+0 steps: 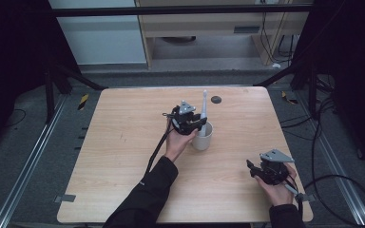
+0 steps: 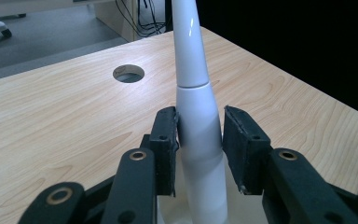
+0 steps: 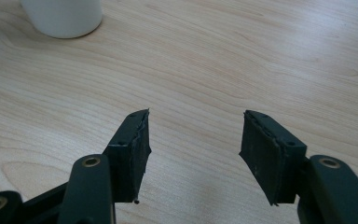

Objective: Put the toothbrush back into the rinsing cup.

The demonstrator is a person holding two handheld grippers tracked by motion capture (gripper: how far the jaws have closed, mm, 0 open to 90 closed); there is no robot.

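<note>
A white toothbrush-like handle [image 1: 204, 107] stands upright in a white cup [image 1: 202, 137] near the table's middle. My left gripper [image 1: 200, 122] reaches over the cup's rim from the left, its jaws on either side of the handle [image 2: 198, 93]. In the left gripper view, one pad [image 2: 168, 135] touches the handle and the other pad [image 2: 237, 140] stands a thin gap away, so the gripper [image 2: 200, 116] is open. My right gripper [image 1: 252, 166] rests low at the front right, wide open [image 3: 193, 116] with bare wood between its jaws. The cup's base [image 3: 63, 16] lies far ahead of it.
A round cable hole [image 1: 216, 99] sits in the wooden table [image 1: 123, 142] behind the cup; the same hole [image 2: 128, 73] lies past the handle. Black cables trail from both grippers. The table's right edge is close to the right hand.
</note>
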